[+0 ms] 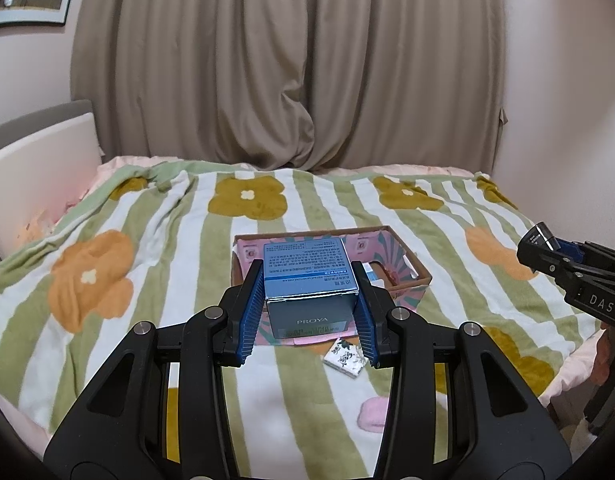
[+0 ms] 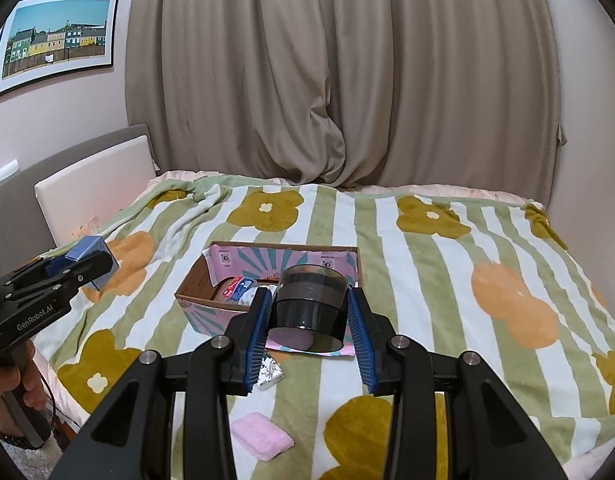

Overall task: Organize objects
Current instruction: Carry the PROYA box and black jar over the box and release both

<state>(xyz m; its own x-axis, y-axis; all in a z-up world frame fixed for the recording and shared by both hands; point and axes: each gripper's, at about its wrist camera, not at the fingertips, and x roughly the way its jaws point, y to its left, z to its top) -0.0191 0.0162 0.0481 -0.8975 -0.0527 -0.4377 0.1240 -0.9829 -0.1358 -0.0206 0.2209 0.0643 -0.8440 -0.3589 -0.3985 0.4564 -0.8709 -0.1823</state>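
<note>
My left gripper [image 1: 309, 276] is shut on a blue PROYA box [image 1: 307, 268], held above the bed in front of an open cardboard box [image 1: 411, 264] with a pink printed lining. My right gripper [image 2: 309, 300] is shut on a dark round jar [image 2: 309, 296], held over the near end of the same cardboard box [image 2: 203, 280], which holds several small items. The right gripper [image 1: 547, 250] also shows at the right edge of the left wrist view. At the left edge of the right wrist view the left gripper [image 2: 87, 258] carries the blue box [image 2: 93, 252].
A small white patterned packet [image 1: 345, 358] [image 2: 271, 374] lies on the flowered striped blanket [image 1: 147, 240] just before the cardboard box. A pink soap-like block [image 2: 261, 438] lies nearer the bed's front edge. A headboard stands left, curtains behind. A hand [image 2: 11, 392] grips the left handle.
</note>
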